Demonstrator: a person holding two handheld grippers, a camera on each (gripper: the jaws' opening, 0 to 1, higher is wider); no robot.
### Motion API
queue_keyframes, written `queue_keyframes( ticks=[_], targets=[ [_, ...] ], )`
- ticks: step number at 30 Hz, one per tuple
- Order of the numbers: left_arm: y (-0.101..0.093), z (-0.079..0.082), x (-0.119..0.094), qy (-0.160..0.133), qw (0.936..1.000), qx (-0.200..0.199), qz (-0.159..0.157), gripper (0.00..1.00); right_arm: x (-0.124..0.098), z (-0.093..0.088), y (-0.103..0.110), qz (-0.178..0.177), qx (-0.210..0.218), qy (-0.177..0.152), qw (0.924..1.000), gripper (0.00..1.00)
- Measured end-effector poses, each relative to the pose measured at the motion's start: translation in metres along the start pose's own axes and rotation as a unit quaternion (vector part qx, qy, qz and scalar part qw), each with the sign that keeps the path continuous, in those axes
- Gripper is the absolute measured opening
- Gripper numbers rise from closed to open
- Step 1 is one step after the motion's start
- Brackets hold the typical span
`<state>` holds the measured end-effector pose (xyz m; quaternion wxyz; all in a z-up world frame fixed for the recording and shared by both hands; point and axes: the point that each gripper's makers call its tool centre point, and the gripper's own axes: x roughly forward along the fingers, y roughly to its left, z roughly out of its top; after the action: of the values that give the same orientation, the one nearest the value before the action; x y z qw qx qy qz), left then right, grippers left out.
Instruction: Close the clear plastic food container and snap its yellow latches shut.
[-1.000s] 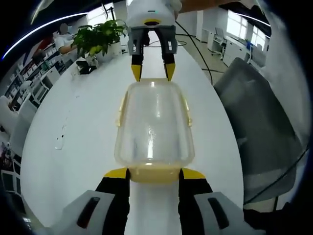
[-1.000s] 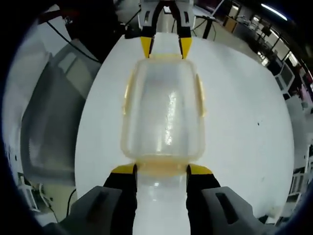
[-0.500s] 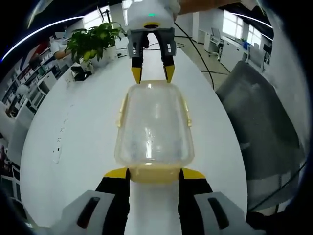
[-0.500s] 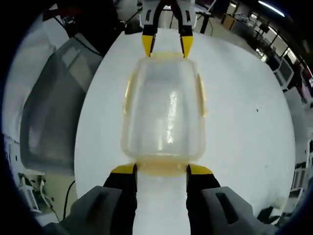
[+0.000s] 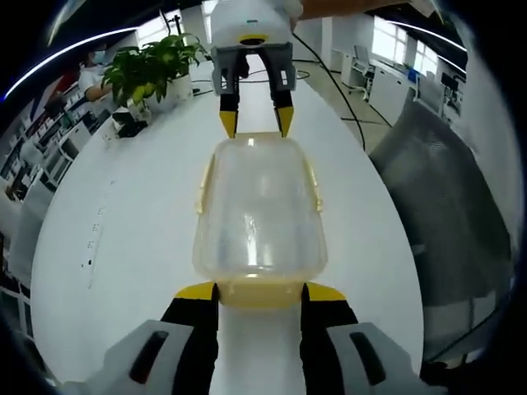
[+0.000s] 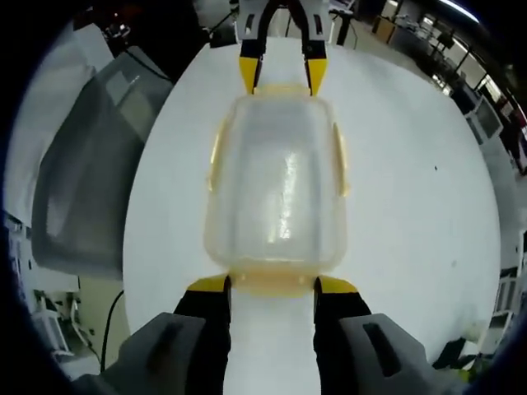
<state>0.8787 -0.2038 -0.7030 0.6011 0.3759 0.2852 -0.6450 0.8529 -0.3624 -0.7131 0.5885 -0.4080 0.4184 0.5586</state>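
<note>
The clear plastic container [image 5: 258, 214] with yellow latches on its long sides [image 5: 202, 185] hangs lengthwise between both grippers over the white table [image 5: 123, 230]. In the left gripper view, my left gripper [image 5: 260, 292] is shut on the near yellow end latch [image 5: 260, 295]. My right gripper [image 5: 254, 123] holds the far end. In the right gripper view the same container [image 6: 278, 189] lies ahead, with my right gripper [image 6: 272, 286] clamped on the near end latch [image 6: 272, 284] and the left gripper [image 6: 280, 78] at the far end. Whether the side latches [image 6: 338, 156] are snapped down is unclear.
A potted plant [image 5: 152, 70] stands at the table's far left. A grey mesh chair [image 5: 445, 214] stands just off the table's edge, also seen as a grey chair [image 6: 90, 164] in the right gripper view. Office desks lie beyond.
The room has swung slightly around in both views, while the container stays fixed between the two grippers. Both grips are unchanged.
</note>
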Motion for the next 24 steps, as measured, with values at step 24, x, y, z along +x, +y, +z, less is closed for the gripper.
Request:
queue_keyframes(
  ticks=[24],
  targets=[
    [0.000,-0.007,0.016,0.013,0.9998,0.001,-0.015,0.33,0.012,-0.012,-0.006,0.009,0.003,0.019,0.9998,0.36]
  ],
)
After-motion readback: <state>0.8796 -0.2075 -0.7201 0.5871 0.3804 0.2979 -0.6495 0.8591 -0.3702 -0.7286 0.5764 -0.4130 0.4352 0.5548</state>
